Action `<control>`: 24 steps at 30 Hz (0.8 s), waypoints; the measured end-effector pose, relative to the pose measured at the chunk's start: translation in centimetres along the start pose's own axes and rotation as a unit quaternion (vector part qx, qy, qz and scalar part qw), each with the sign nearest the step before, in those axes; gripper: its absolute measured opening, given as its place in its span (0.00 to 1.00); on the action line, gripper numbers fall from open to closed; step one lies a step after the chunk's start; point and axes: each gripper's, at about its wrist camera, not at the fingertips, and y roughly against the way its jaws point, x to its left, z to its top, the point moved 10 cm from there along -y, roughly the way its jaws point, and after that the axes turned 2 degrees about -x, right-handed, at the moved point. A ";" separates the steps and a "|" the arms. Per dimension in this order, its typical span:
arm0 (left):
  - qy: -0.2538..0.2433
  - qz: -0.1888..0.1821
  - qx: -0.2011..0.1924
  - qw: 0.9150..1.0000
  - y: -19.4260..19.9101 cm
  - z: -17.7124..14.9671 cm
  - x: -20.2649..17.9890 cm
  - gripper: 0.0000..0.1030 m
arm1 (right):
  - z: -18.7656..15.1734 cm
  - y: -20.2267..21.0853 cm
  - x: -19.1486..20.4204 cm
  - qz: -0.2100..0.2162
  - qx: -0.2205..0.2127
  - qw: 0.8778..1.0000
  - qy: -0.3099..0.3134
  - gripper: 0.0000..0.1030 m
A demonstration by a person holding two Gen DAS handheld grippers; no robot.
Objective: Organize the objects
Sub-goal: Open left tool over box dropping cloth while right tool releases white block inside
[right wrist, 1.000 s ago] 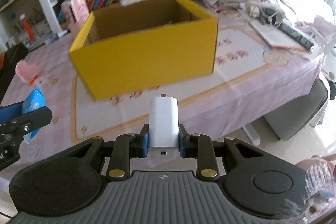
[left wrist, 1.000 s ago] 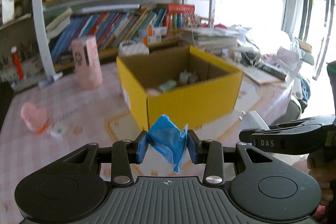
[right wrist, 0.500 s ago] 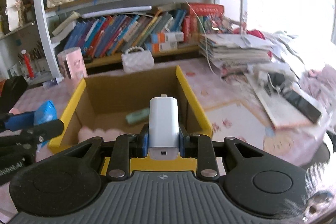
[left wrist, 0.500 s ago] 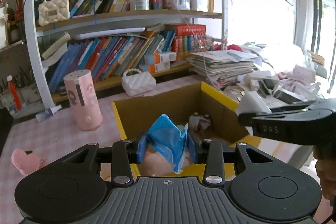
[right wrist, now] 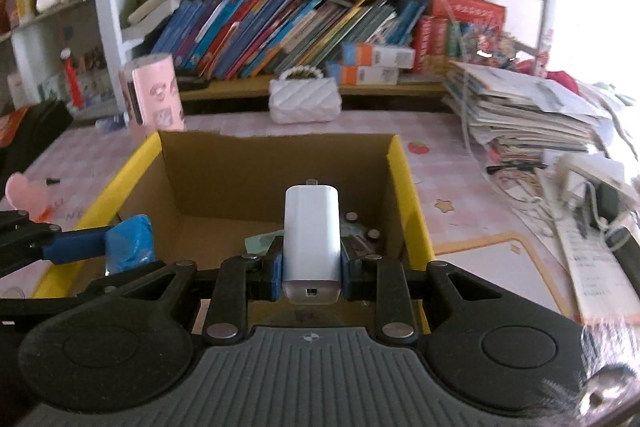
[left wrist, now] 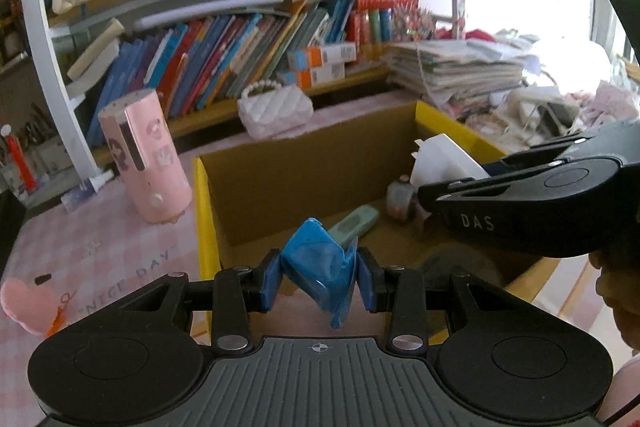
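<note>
Both grippers have moved forward from the near table edge and now hang over the open yellow box (right wrist: 412, 195), which a second ago stood ahead of them. The left gripper (left wrist: 319, 277) is closed on a crumpled blue packet (left wrist: 318, 265), low in the middle of its frame, above the box's near left corner. The right gripper (right wrist: 311, 267) is clamped tight on a white charger (right wrist: 311, 227), held over the middle of the box.

In the left view the right gripper (left wrist: 424, 195) reaches in from the right edge and covers part of the box floor. Around it lie a pale green item (left wrist: 354, 225) and a small round thing (left wrist: 400, 199), too blurred to name. A pink cylinder (left wrist: 144, 159) stands left of the box, a white quilted purse (right wrist: 305, 101) behind it, a stack of papers (right wrist: 528, 115) at the right. A pink heart-shaped thing (left wrist: 26, 301) is cut by the left edge. The bookshelf (right wrist: 280, 23) fills the top of both frames.
</note>
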 end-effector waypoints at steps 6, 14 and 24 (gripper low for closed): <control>0.005 0.002 0.017 1.000 -1.1 -0.5 0.2 0.36 | -1.0 -2.3 0.5 0.023 0.034 0.999 0.021 0.24; 0.006 0.008 0.023 1.000 -1.7 -0.5 0.2 0.37 | -2.6 -4.2 0.8 0.055 0.092 0.994 0.016 0.24; -0.001 0.041 0.001 0.999 -0.6 -0.1 0.9 0.57 | -3.1 -4.3 1.0 0.055 0.100 0.993 0.027 0.24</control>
